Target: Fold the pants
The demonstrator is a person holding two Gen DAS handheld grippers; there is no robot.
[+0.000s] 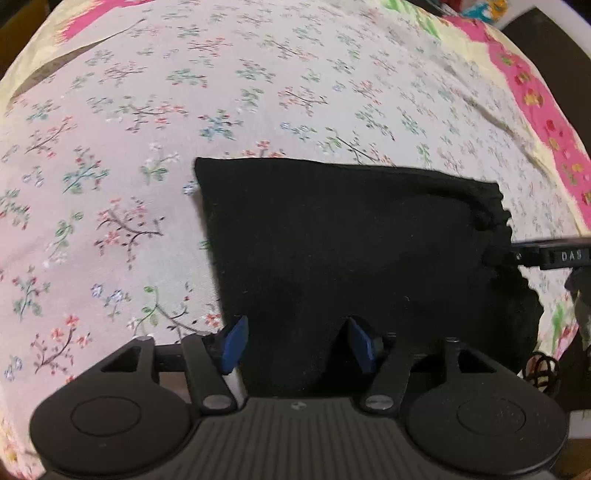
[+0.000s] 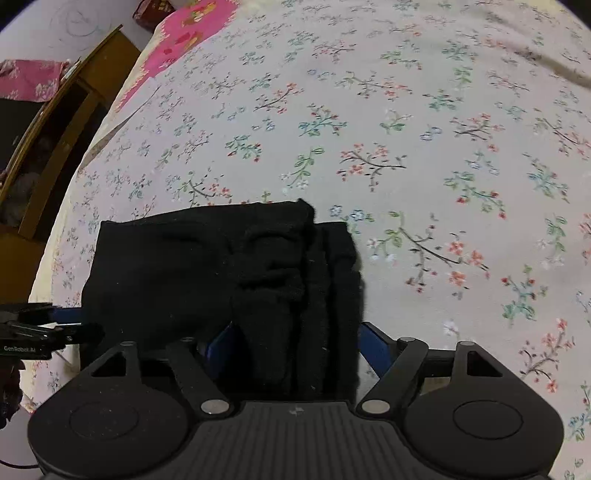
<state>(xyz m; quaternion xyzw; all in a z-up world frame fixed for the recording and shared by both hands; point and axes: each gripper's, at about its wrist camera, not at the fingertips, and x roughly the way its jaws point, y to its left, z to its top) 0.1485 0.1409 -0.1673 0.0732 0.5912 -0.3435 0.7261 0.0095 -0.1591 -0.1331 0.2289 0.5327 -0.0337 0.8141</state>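
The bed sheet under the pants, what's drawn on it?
Little flowering twigs in red, green and blue on the pale bed sheet, clearest in the right wrist view.

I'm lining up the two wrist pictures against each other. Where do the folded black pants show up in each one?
Left wrist view: the black pants fill the lower centre, reaching down between the left hand-held gripper's blue fingers.
Right wrist view: the black pants sit lower left of centre, their stacked edge running down into the right hand-held gripper.
Shared landmark: the floral bedsheet under the pants.

Floral bedsheet (image 2: 406,110) over bed, wooden cabinet (image 2: 62,122) at left, pale wall (image 2: 74,22) behind
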